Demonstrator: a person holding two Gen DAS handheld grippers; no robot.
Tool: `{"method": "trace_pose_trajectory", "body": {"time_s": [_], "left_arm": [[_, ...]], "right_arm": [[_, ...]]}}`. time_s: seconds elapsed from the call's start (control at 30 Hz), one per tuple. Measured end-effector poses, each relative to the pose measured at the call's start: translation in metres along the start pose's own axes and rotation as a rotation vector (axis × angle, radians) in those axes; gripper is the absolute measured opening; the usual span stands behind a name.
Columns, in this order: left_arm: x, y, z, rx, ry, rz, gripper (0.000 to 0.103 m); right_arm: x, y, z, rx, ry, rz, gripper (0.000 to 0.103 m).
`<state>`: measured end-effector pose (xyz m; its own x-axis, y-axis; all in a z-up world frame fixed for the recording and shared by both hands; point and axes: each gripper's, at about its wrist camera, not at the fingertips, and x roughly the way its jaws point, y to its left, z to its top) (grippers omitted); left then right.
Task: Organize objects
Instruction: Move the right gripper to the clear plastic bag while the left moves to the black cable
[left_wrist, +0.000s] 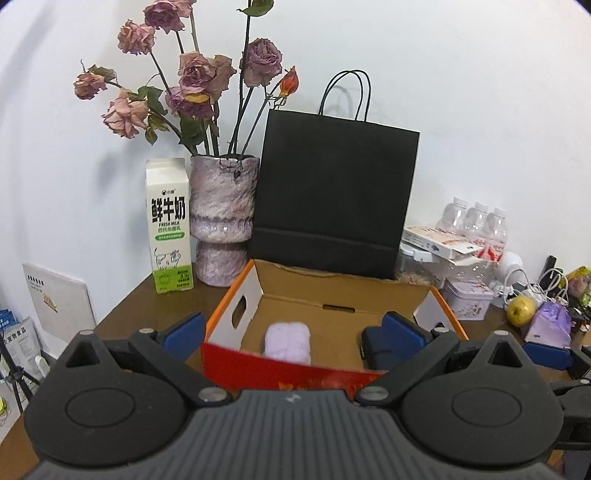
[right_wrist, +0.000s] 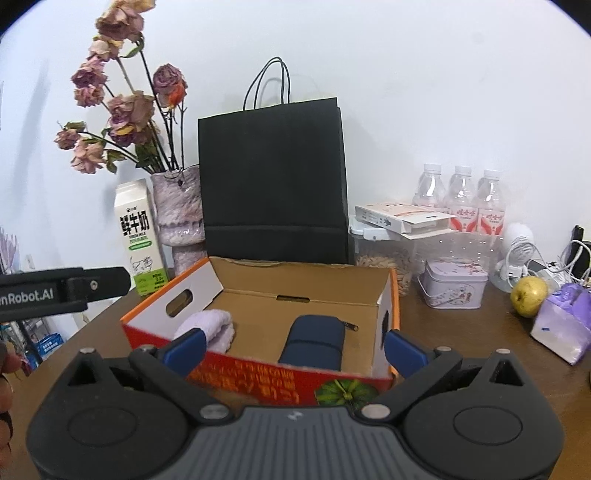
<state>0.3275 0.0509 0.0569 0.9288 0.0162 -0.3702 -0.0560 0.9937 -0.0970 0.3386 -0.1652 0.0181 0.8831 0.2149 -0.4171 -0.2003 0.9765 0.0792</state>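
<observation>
An open cardboard box (left_wrist: 306, 286) (right_wrist: 295, 284) with orange-red outer walls stands on the brown table. Inside lie a rolled lilac towel (left_wrist: 288, 339) (right_wrist: 207, 325) on the left and a dark blue pouch (left_wrist: 375, 349) (right_wrist: 314, 343) on the right. My left gripper (left_wrist: 291, 334) is open and empty, its blue-padded fingers spread over the box's near wall. My right gripper (right_wrist: 293, 349) is open and empty, also spread in front of the box. The left gripper's body (right_wrist: 62, 290) shows at the left edge of the right wrist view.
Behind the box stand a milk carton (left_wrist: 170, 225) (right_wrist: 140, 240), a vase of dried roses (left_wrist: 221, 218) (right_wrist: 177, 218) and a black paper bag (left_wrist: 332, 199) (right_wrist: 275, 184). On the right are water bottles (right_wrist: 460, 199), a clear container (right_wrist: 388, 258), a tin (right_wrist: 454, 282), an apple (right_wrist: 528, 291), a purple package (right_wrist: 563, 325) and cables.
</observation>
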Motion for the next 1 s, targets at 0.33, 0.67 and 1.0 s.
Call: {"method": "trace_pose_trajectory", "body": {"time_s": [0.33, 0.67, 1.0], "left_arm": [[-0.049, -0.016, -0.030, 0.013, 0.015, -0.012, 0.103], [-0.094, -0.031, -0.056, 0.013, 0.035, 0.020, 0.103], [-0.126, -0.053, -0.082, 0.029, 0.055, 0.040, 0.103]], "right_arm": [[-0.056, -0.022, -0.026, -0.025, -0.010, -0.004, 0.103], [-0.111, -0.049, -0.057, -0.115, -0.018, -0.008, 0.103], [-0.147, -0.089, -0.094, -0.185, 0.031, -0.002, 0.103]]}}
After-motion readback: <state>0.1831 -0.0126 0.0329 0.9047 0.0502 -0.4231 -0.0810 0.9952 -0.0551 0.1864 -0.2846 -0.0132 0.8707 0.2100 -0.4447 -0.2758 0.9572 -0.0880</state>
